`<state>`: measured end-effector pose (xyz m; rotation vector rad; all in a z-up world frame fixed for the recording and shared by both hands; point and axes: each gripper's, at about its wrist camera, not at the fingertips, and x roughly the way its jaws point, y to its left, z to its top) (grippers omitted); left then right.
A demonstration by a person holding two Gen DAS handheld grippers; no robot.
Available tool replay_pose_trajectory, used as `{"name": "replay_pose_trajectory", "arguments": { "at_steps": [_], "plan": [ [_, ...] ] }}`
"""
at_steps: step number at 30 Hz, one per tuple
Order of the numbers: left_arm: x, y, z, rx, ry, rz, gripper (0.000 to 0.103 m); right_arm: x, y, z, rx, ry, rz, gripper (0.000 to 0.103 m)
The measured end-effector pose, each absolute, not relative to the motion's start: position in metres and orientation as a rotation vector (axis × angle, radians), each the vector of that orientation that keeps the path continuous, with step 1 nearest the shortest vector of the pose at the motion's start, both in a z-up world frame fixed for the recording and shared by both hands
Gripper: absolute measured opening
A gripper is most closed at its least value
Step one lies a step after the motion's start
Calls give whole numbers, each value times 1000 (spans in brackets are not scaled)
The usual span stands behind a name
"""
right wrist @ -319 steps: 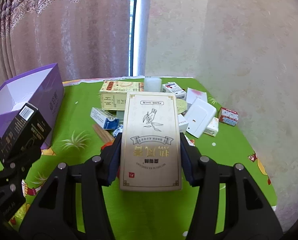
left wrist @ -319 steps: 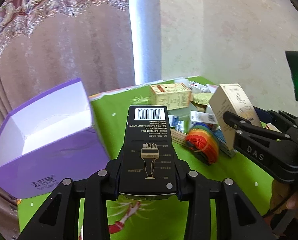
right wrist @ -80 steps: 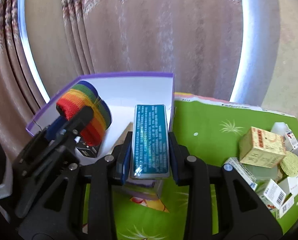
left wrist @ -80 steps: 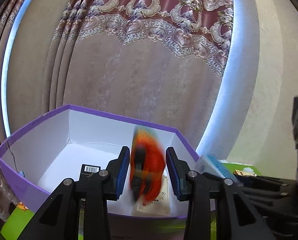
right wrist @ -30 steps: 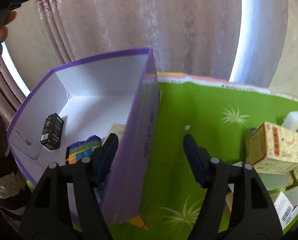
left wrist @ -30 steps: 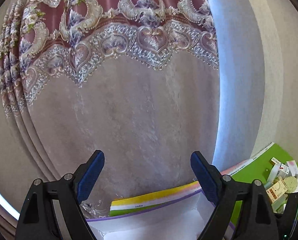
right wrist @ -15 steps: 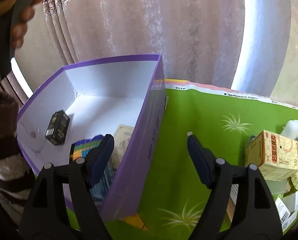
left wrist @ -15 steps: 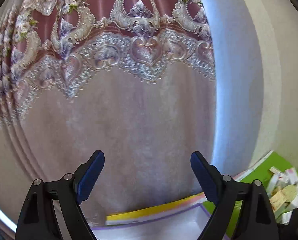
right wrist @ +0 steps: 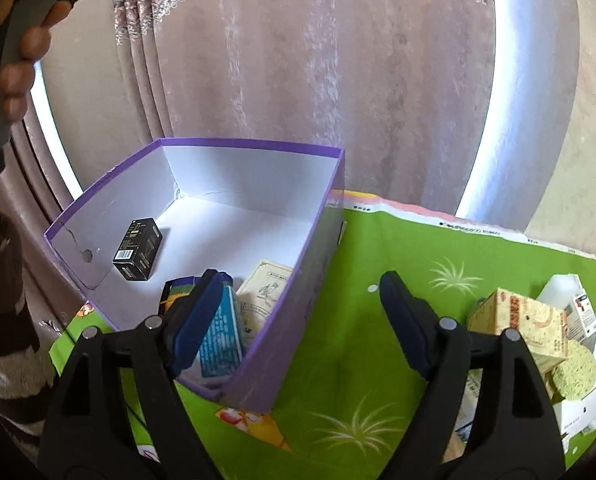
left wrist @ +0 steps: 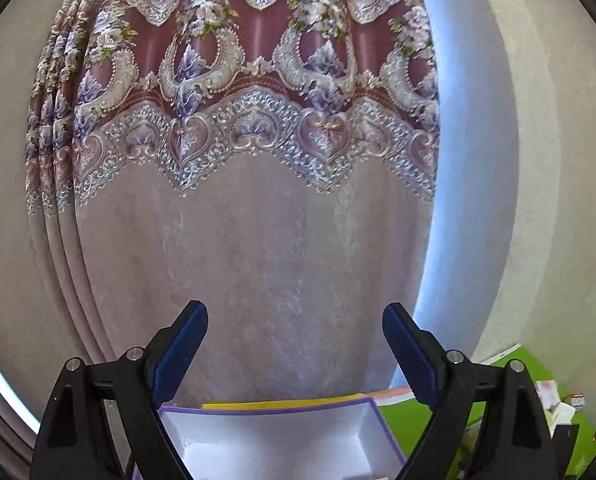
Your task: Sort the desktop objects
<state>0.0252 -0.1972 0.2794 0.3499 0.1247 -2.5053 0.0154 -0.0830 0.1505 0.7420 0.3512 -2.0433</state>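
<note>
pink curtain (left wrist: 282, 260) | beige wall (left wrist: 538, 160) | daylight, perhaps a window

Materials only. Box (right wrist: 258, 184) is showing purple matt card outside, plain white card inside, with a crease running along the far wall. Black carton (right wrist: 138, 250), beyond the left finger (right wrist: 194, 320), is looking glossy. Blue pack (right wrist: 222, 340), just behind that finger, is catching light like a film wrap. Cloth (right wrist: 358, 340) between the fingers is looking smooth, printed green, faintly sheeny. Tan carton (right wrist: 518, 324), beyond the right finger, is matt card. Curtain (left wrist: 258, 240) ahead is reading as crushed velvety fabric with raised embroidered trim. Gripper bodies are looking like matt black plastic with bright metal screws; the pads are matt dark blue.
</note>
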Motion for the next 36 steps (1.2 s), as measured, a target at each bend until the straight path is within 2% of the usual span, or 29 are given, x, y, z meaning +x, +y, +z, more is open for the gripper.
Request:
{"name": "replay_pose_trajectory", "arguments": {
  "at_steps": [5, 10, 14, 17, 22, 28, 31, 33, 36],
  "plan": [
    [1, -188, 271, 389, 87, -2513, 92, -3, -70, 147, 701, 403, -2021, 89],
    [-35, -169, 267, 408, -35, -2569, 92, -13, -54, 136, 820, 327, -2052, 89],
    [-71, -169, 253, 490, -106, -2635, 92, -3, -57, 129, 833, 337, -2044, 89],
    [-82, -179, 250, 516, -91, -2641, 92, 2, -56, 124, 844, 312, -2049, 89],
    [-62, -179, 270, 427, -81, -2624, 92, 8, -47, 136, 851, 273, -2100, 89],
    [-6, -181, 292, 369, 6, -2576, 92, 21, -33, 145, 858, 307, -2114, 89],
    [19, -174, 298, 300, 35, -2557, 97, 19, -40, 153, 812, 325, -2101, 91],
    [20, -173, 296, 270, 55, -2542, 100, 12, -51, 151, 789, 361, -2121, 96],
    [5, -176, 283, 277, 72, -2556, 100, 0, -63, 135, 805, 400, -2111, 96]
  ]
}}
